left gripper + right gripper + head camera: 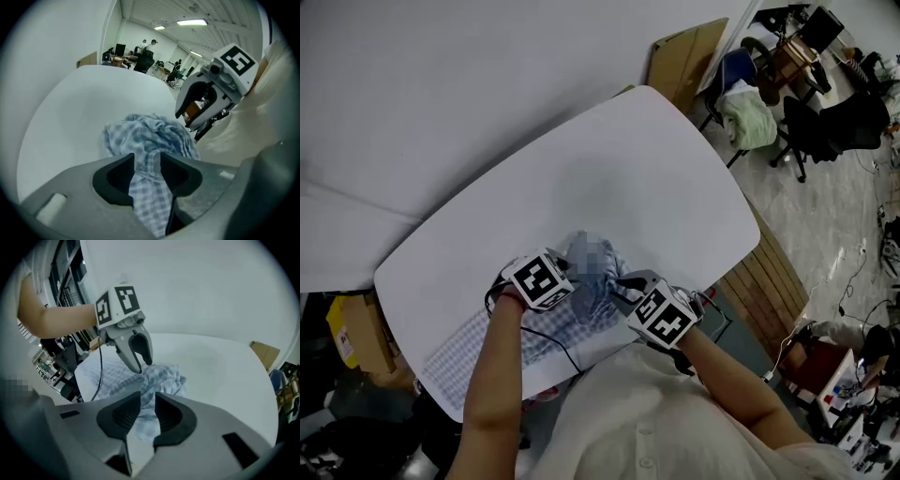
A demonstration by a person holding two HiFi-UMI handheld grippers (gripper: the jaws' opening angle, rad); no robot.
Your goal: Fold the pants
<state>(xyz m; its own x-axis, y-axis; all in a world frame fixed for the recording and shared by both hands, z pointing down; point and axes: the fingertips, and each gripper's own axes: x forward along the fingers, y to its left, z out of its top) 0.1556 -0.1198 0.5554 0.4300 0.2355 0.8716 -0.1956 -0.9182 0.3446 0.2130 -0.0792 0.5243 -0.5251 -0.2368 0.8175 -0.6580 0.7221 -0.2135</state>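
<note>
– Head view, starting at the left: what is the left gripper (569, 281) doing?

– It points steeply down into the pants (478, 347), a blue-and-white checked pair. One flat stretch runs toward the lower left of the frame, close to the near edge of the white surface (628, 169). The rest is heaped in the lower middle. In the left gripper view a band of that cloth fills the gap between the jaws, and they are clamped on it.

– And further right?

– The right gripper (146, 408) comes in from the other side of the heap, near the left one. Its jaws stand a narrow way apart. Checked cloth shows beyond the gap, but nothing is pinched.

– So what could go wrong?

– No fold looks made yet, and the heap hides the hems and waistband. The left jaws may well hold several layers of a wad, so pulling would likely drag the lump rather than spread it. The right jaws, being that narrow, could close on a loose wrinkle or slide off. A black cable (100, 376) from the left gripper lies across the flat stretch and might snag it. A hard tug could also slide the cloth off the near edge.
</note>
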